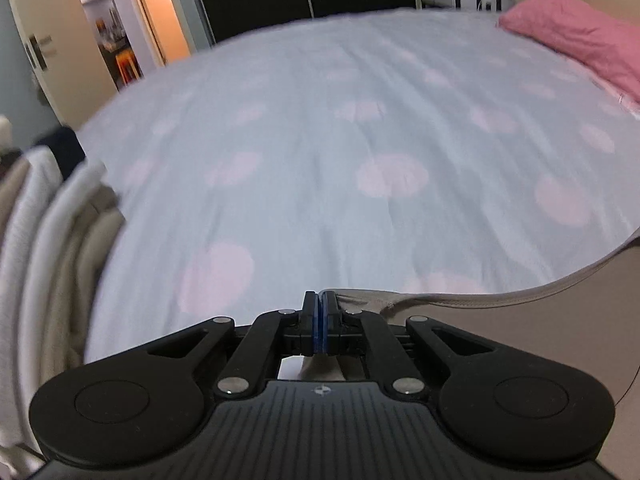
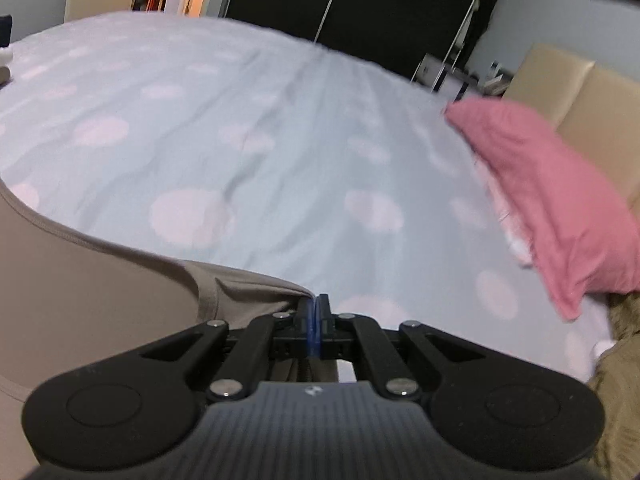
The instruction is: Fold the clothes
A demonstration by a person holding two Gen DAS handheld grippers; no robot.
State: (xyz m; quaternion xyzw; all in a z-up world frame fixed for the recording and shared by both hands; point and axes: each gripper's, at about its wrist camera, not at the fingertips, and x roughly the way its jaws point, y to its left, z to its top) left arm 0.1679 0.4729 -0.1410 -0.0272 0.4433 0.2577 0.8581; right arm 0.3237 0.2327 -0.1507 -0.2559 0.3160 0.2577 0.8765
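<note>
A beige garment (image 1: 560, 320) with a stitched hem hangs stretched between my two grippers above the bed. My left gripper (image 1: 320, 298) is shut on one corner of it; the cloth runs off to the right of the fingers. In the right wrist view the same beige garment (image 2: 100, 280) spreads to the left, and my right gripper (image 2: 316, 302) is shut on its other corner, the fabric bunched at the fingertips. The rest of the garment drops below both views.
A pale blue bedspread (image 1: 320, 140) with pink dots covers the bed ahead. A pink pillow (image 2: 560, 200) lies at the right by a tan headboard (image 2: 568, 92). Folded white and beige clothes (image 1: 48, 248) are stacked at the left. Olive fabric (image 2: 620, 380) sits at the right edge.
</note>
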